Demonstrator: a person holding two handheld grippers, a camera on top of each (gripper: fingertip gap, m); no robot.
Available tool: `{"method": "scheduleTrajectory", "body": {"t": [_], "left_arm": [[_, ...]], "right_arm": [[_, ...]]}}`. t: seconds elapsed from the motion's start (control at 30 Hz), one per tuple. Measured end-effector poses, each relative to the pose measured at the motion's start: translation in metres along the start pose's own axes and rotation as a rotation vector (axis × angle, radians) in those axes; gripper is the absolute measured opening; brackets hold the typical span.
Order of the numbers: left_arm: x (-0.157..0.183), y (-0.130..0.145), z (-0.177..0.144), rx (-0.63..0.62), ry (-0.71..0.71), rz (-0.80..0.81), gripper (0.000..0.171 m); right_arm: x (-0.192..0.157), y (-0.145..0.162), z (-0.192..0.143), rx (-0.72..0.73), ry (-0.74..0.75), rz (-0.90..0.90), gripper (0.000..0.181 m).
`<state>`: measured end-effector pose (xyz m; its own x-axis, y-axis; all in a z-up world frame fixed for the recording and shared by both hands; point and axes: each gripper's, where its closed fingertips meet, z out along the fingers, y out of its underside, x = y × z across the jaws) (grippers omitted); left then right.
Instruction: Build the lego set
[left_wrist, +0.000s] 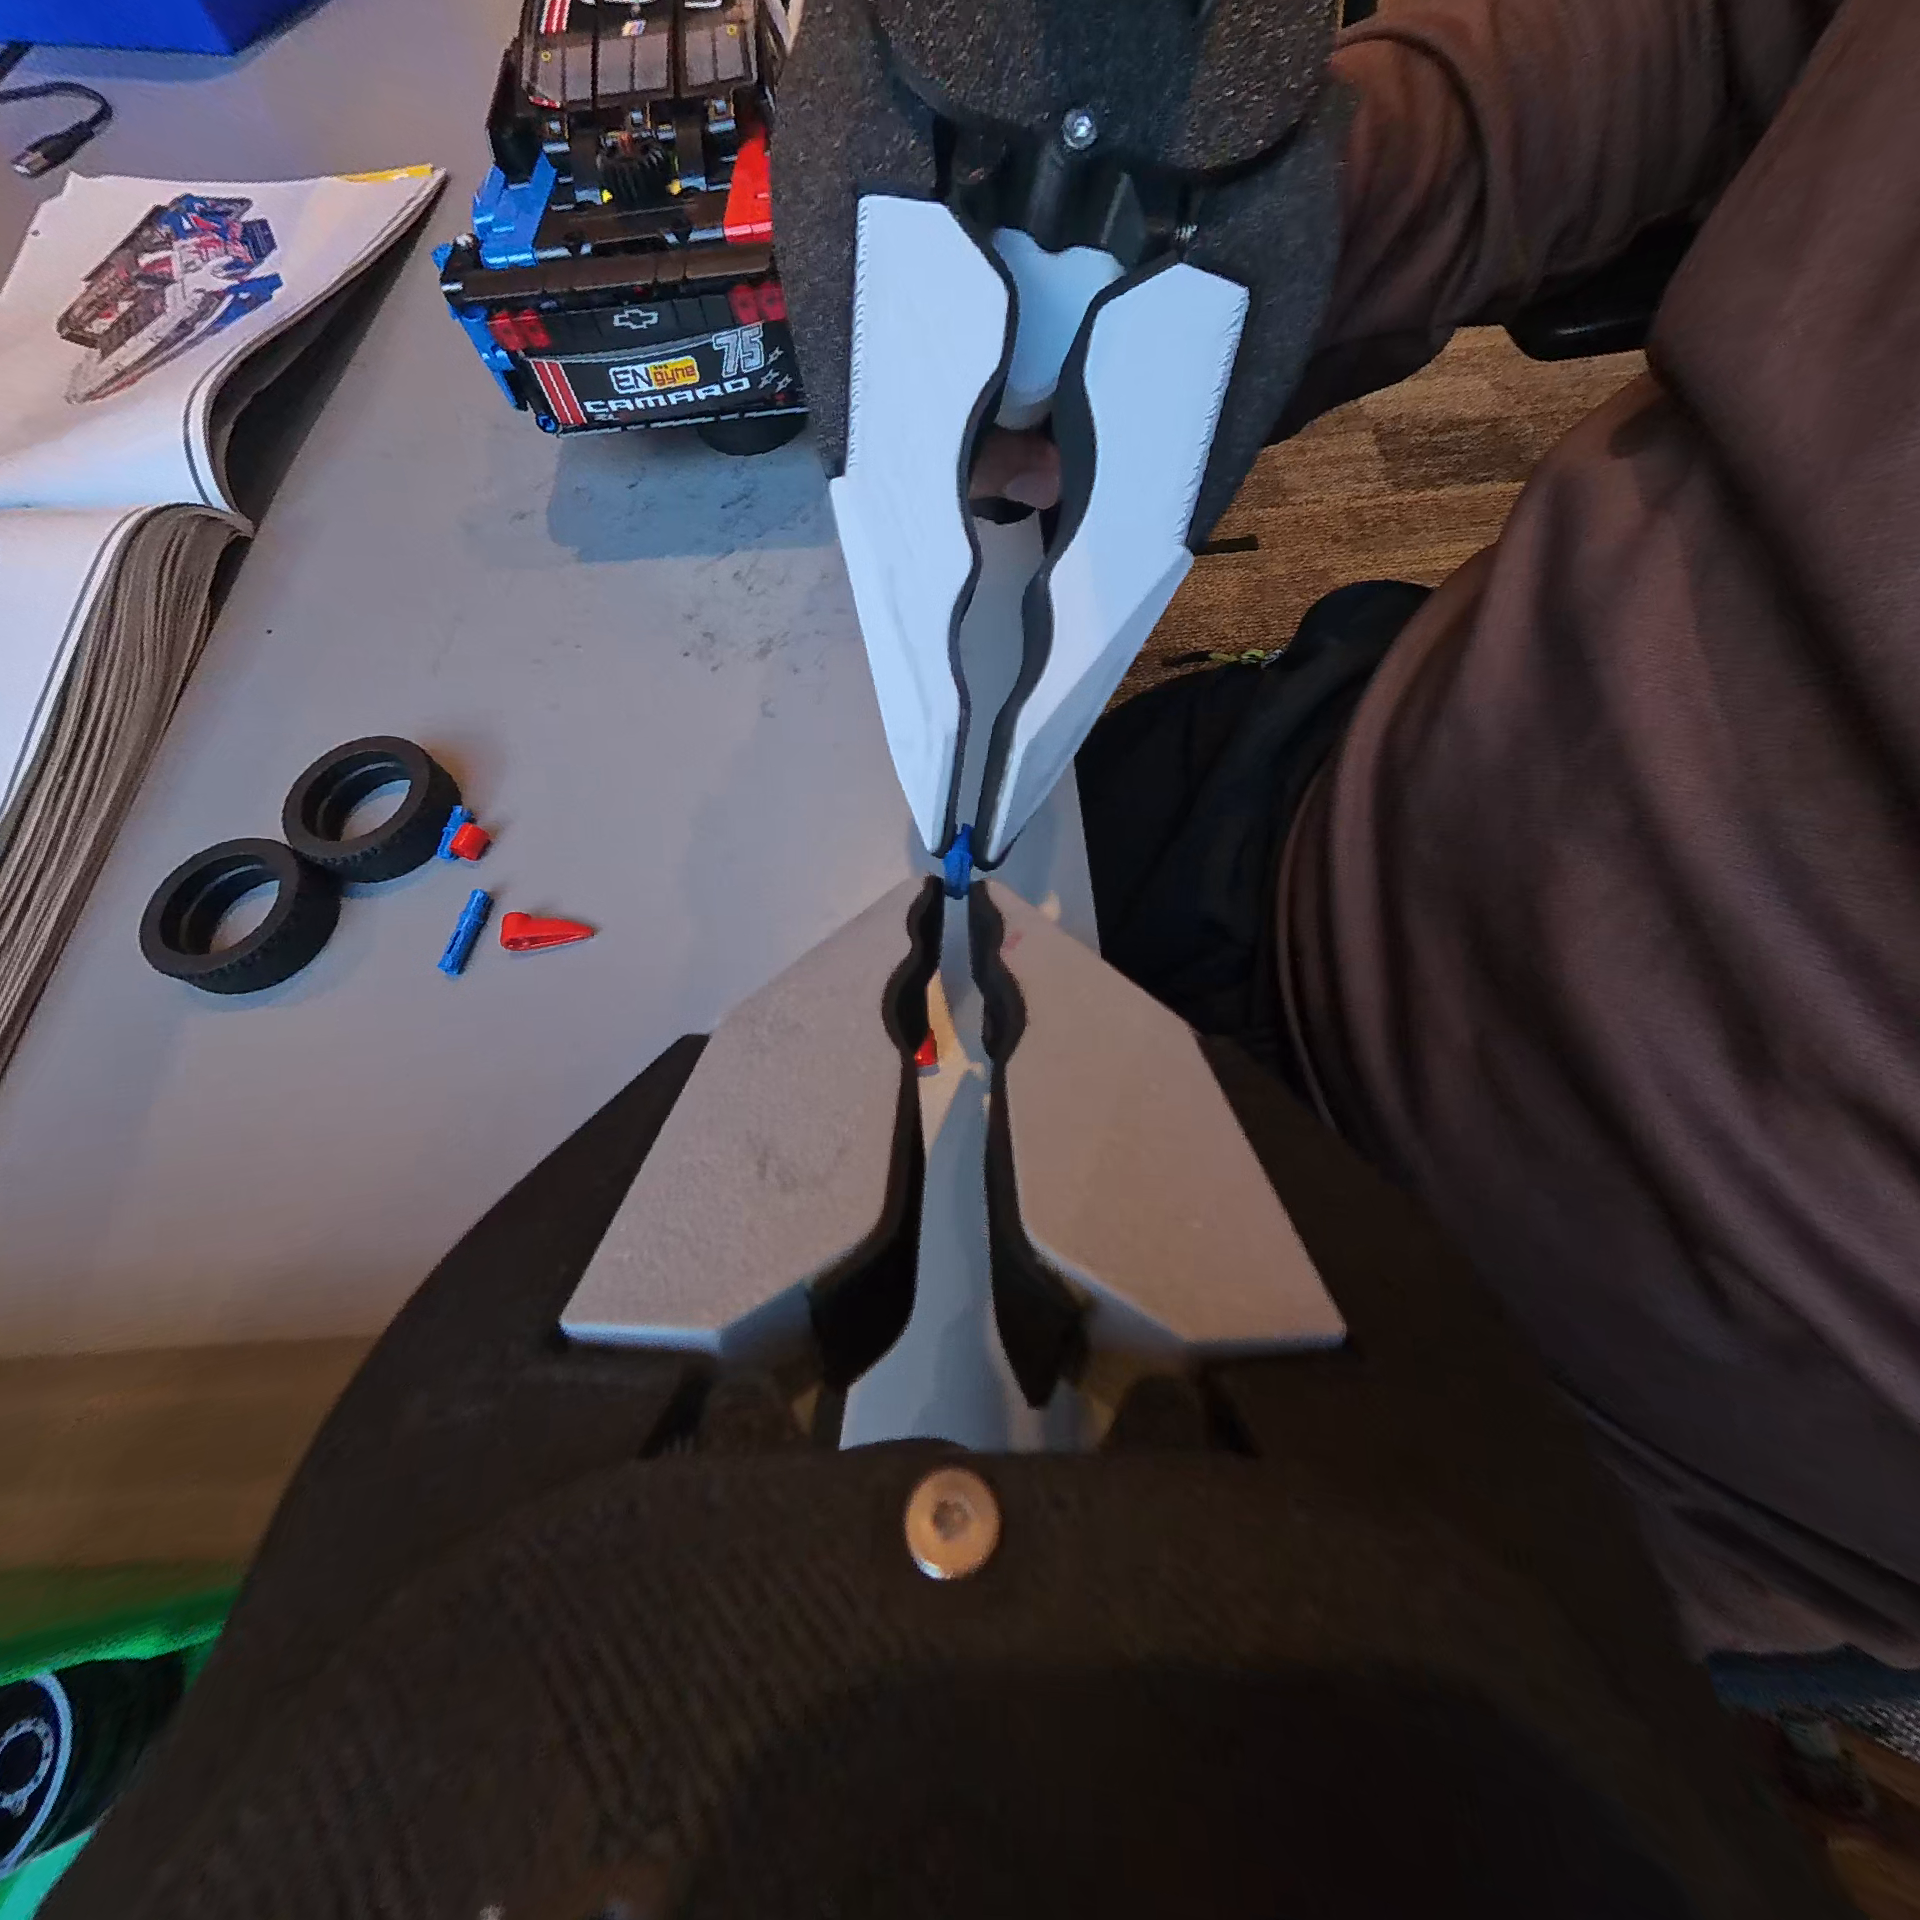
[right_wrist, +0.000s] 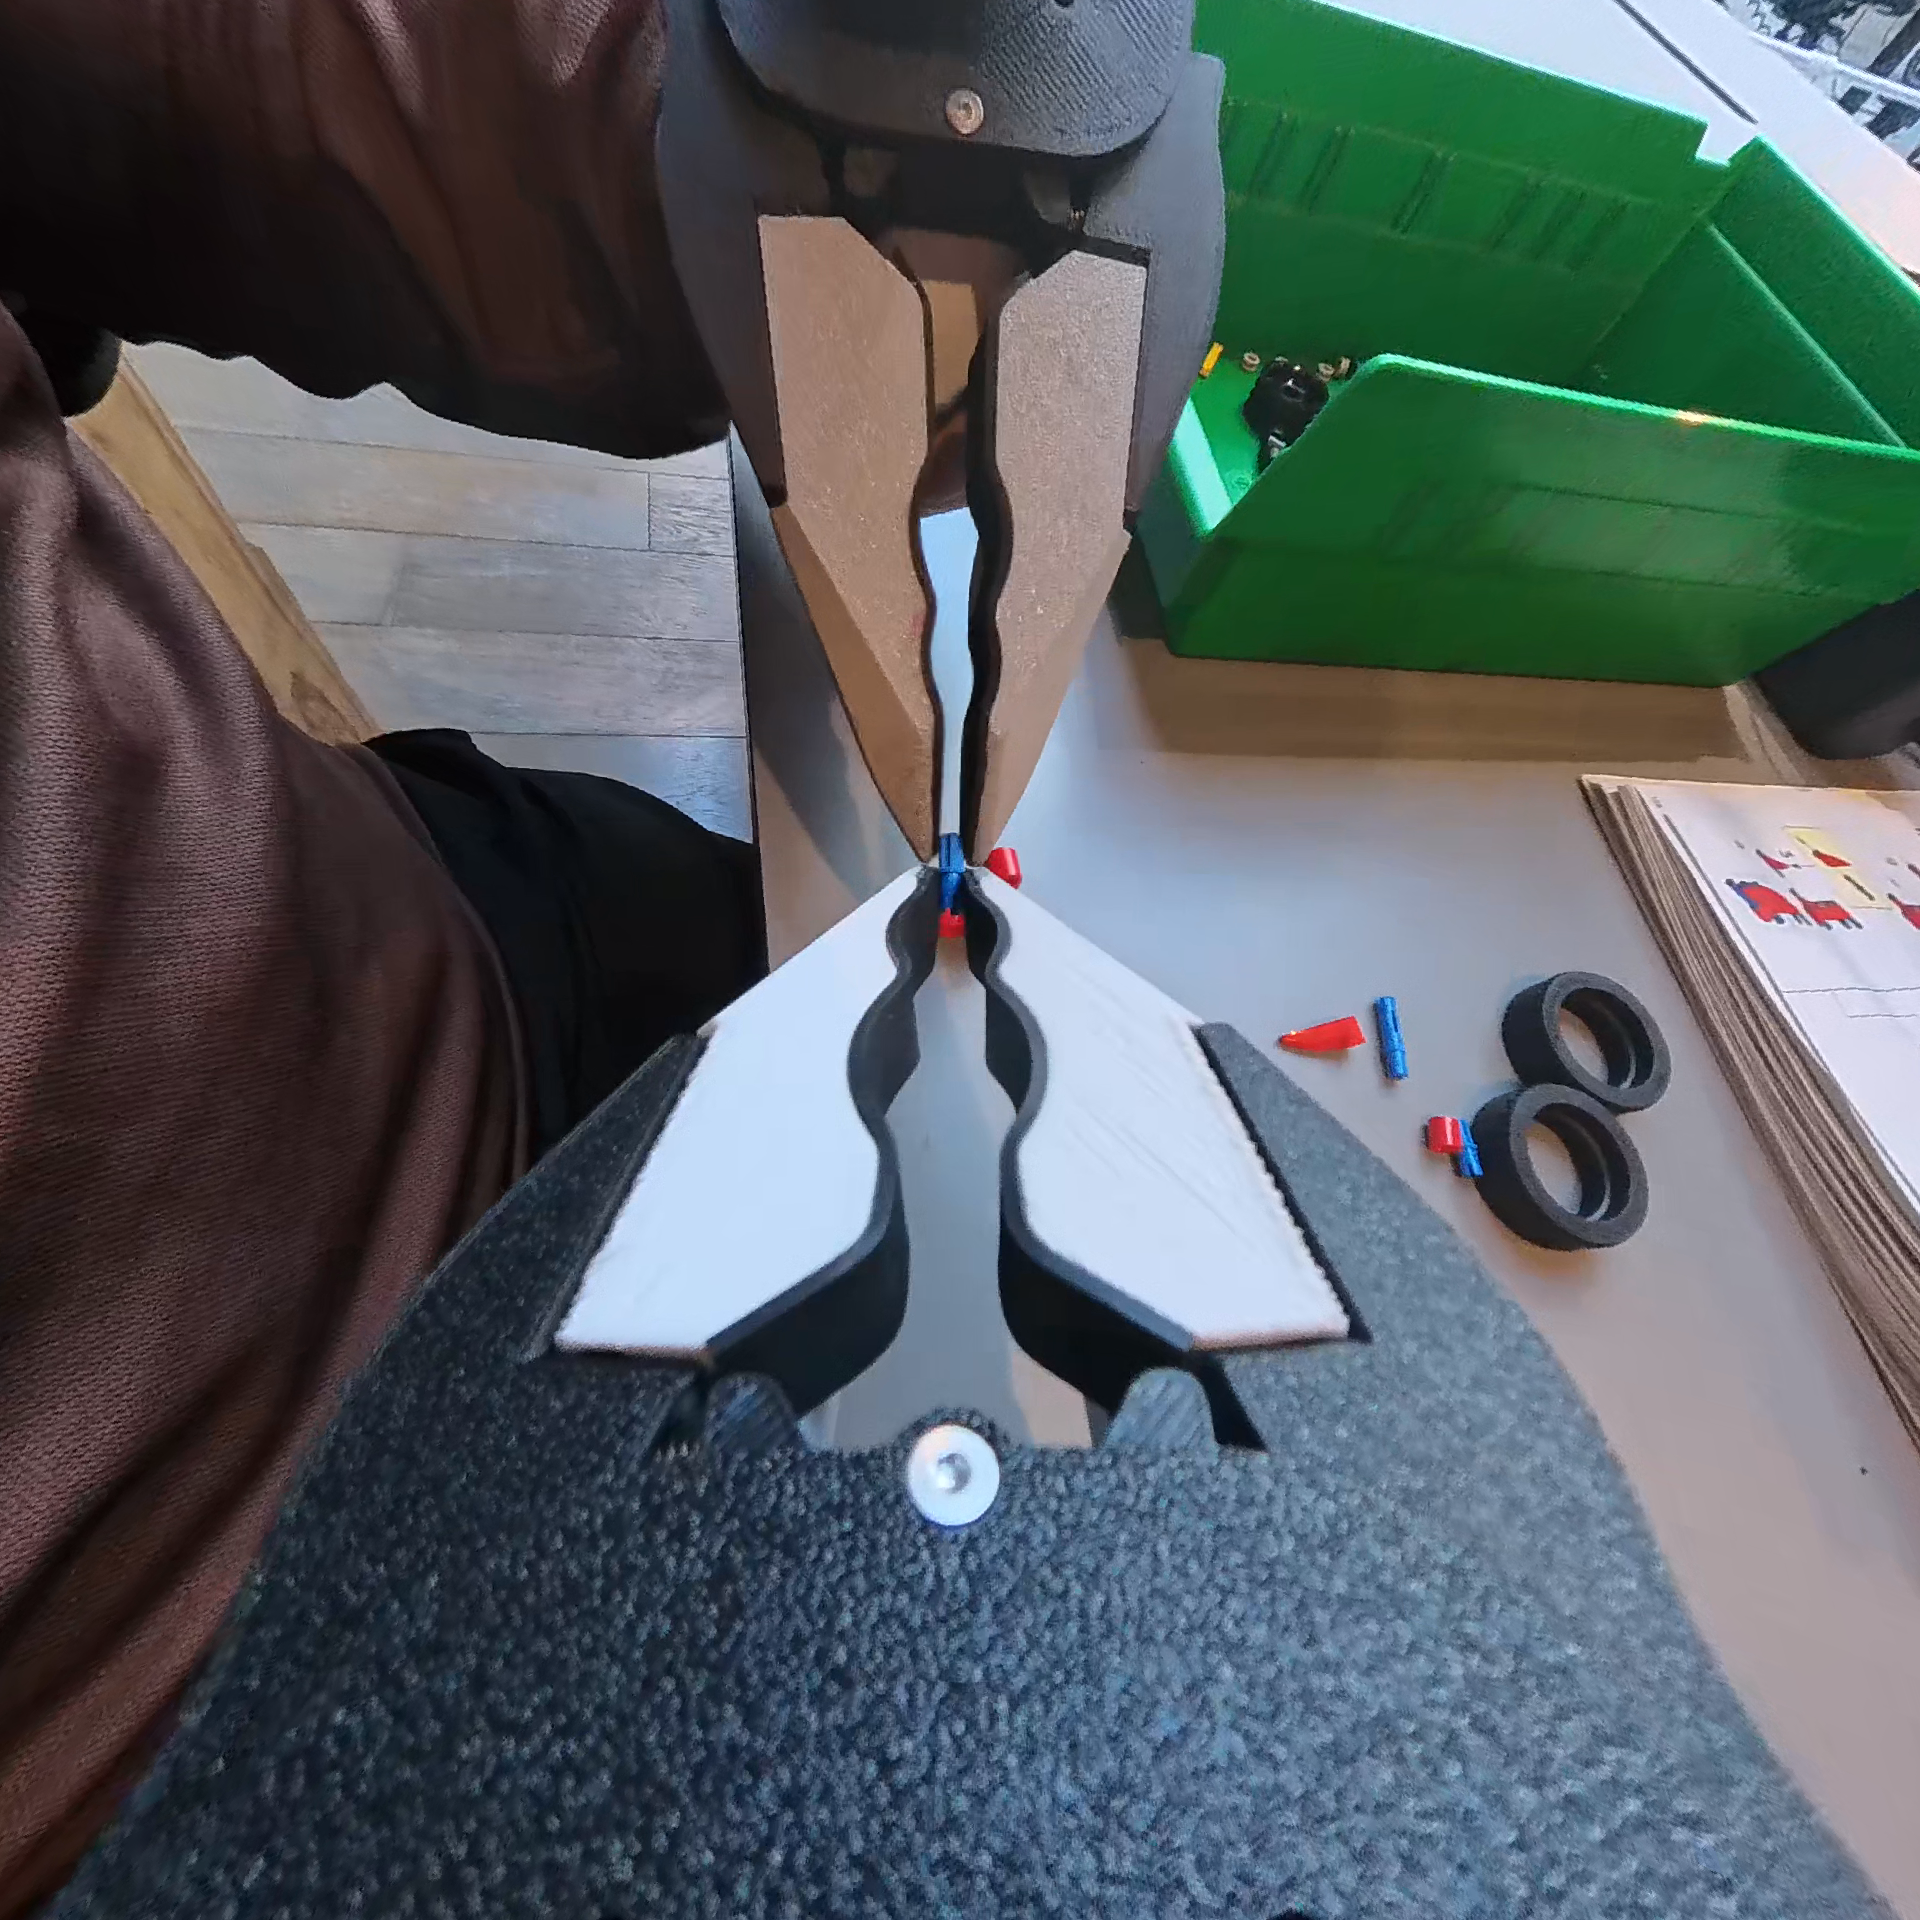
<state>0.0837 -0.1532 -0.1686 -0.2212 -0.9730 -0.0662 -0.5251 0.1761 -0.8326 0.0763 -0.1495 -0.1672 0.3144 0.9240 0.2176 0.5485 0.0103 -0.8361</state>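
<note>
My two grippers meet tip to tip above the table's near edge. The right gripper (right_wrist: 951, 891), with white fingers, is shut on a small blue pin (right_wrist: 950, 871); it also shows in the left wrist view (left_wrist: 958, 854). The left gripper (left_wrist: 951, 891), with grey fingers, is shut on the pin's other end, where a small red piece (right_wrist: 1004, 864) sticks out beside its tips. More red (right_wrist: 951, 923) shows in the gap between the right fingers. The partly built black, blue and red Lego car (left_wrist: 623, 260) stands farther back on the grey table (left_wrist: 623, 675).
Two black tyres (left_wrist: 369, 805) (left_wrist: 239, 914), a loose blue pin (left_wrist: 464, 930), a red wedge (left_wrist: 540, 930) and a small red-and-blue piece (left_wrist: 464, 834) lie together. An open instruction booklet (left_wrist: 156, 364) is beside them. A green parts bin (right_wrist: 1558, 520) stands behind. A person's brown sleeve (left_wrist: 1558, 935) is close. Both grippers' tips are close together, under 4 cm apart.
</note>
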Motion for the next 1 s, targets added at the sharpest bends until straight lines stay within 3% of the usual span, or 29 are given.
{"method": "scheduleTrajectory", "body": {"t": [0.13, 0.3, 0.47, 1.0], "left_arm": [[-0.003, -0.006, -0.003, 0.042, -0.047, 0.061, 0.001], [0.003, -0.032, -0.018, 0.227, -0.113, 0.218, 0.002], [0.0, -0.053, -0.033, 0.364, -0.171, 0.254, 0.002], [0.001, -0.049, -0.026, 0.347, -0.144, 0.213, 0.002]], "right_arm": [[0.003, -0.008, -0.006, 0.069, -0.015, 0.062, 0.003], [0.002, -0.038, -0.028, 0.26, -0.165, 0.245, 0.003], [0.006, -0.047, -0.038, 0.312, -0.153, 0.251, 0.003], [0.006, -0.045, -0.033, 0.249, -0.036, 0.099, 0.006]]}}
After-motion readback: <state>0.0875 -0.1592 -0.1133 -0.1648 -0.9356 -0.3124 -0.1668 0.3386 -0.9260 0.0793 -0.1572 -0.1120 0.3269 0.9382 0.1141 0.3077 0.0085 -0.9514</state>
